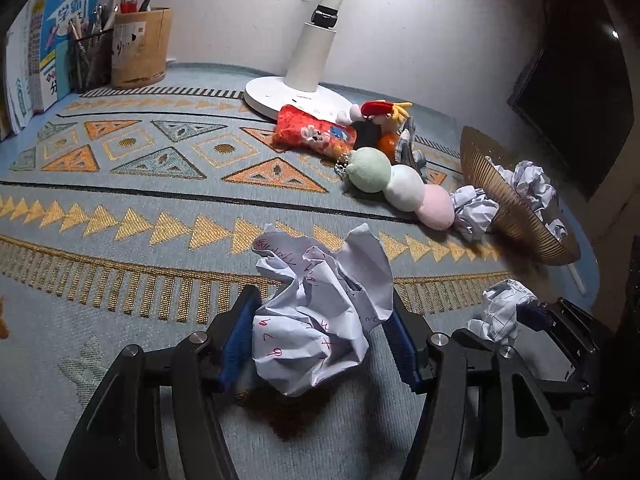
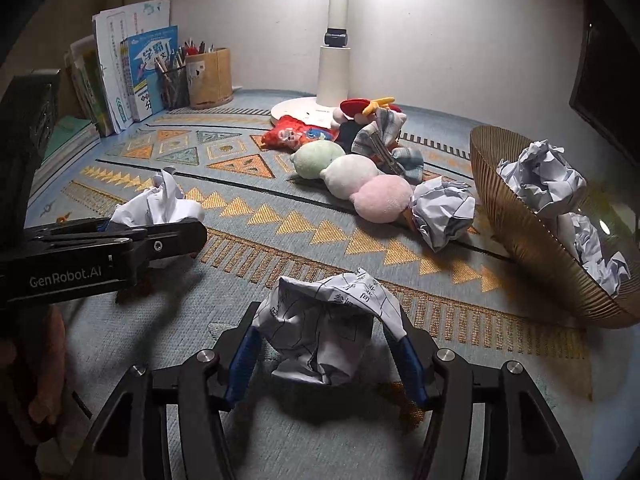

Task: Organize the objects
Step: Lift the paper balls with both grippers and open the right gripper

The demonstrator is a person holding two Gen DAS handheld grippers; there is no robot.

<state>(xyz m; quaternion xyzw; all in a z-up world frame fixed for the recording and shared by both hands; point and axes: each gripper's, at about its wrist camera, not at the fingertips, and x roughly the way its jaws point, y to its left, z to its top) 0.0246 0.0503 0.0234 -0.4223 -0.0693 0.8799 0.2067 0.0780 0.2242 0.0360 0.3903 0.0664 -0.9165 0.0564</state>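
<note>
The left hand-held gripper [image 1: 322, 336] pinches a crumpled sheet with pink writing [image 1: 320, 312] above the patterned tabletop [image 1: 160, 200]. The right hand-held gripper [image 2: 326, 354] clamps a printed paper ball [image 2: 328, 332], left of the gold bowl [image 2: 520, 240].

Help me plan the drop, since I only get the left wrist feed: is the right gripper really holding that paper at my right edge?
Observer: Yes. The right gripper is shut on a printed paper wad with black table lines, both pads against it.
Operator: What is inside the bowl? I mostly see its outside.
Observer: The ribbed bowl holds one big paper ball near the top and a second paper ball lower down.
Operator: What are the grey bits behind the plush balls?
Observer: A checked cloth, bunched against the plush toys.
</note>
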